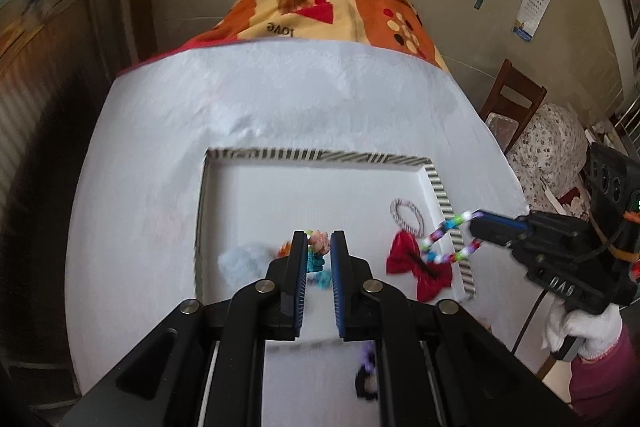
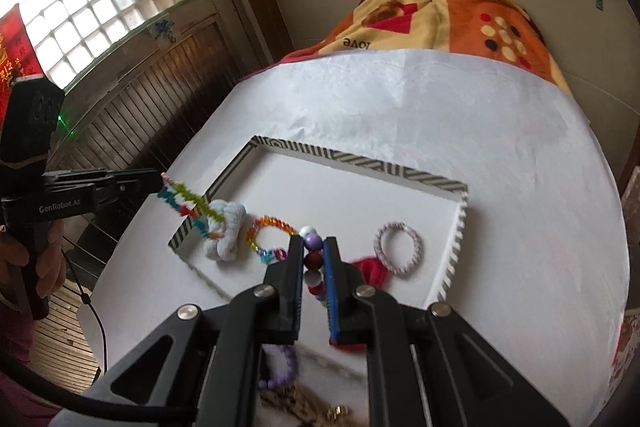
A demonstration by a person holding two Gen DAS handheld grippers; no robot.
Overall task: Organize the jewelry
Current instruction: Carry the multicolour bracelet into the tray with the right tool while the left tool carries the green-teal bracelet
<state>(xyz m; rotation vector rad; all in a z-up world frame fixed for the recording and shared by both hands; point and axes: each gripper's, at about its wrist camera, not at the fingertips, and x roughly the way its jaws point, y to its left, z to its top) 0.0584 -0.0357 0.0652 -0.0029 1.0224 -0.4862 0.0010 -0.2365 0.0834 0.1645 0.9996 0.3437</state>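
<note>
A white tray with a striped rim (image 1: 320, 155) (image 2: 360, 155) lies on the white-covered table. My left gripper (image 1: 319, 239) (image 2: 162, 179) is shut on a multi-coloured woven bracelet (image 2: 184, 201) and hangs over the tray's left edge. My right gripper (image 2: 313, 241) (image 1: 474, 223) is shut on a beaded bracelet (image 2: 313, 259) (image 1: 440, 237), which dangles above the tray's right rim. Inside the tray lie a red bow (image 1: 420, 267), a striped hair ring (image 1: 406, 217) (image 2: 398, 247), a pale fluffy piece (image 2: 228, 231) (image 1: 240, 259) and a rainbow bead ring (image 2: 272, 231).
A purple bead bracelet (image 2: 280, 367) (image 1: 368, 355) and other loose pieces lie on the table near the tray's front edge. An orange patterned blanket (image 1: 328, 7) sits behind the table, a wooden chair (image 1: 512, 99) stands at the right, and wooden panelling (image 2: 140, 99) runs along the left.
</note>
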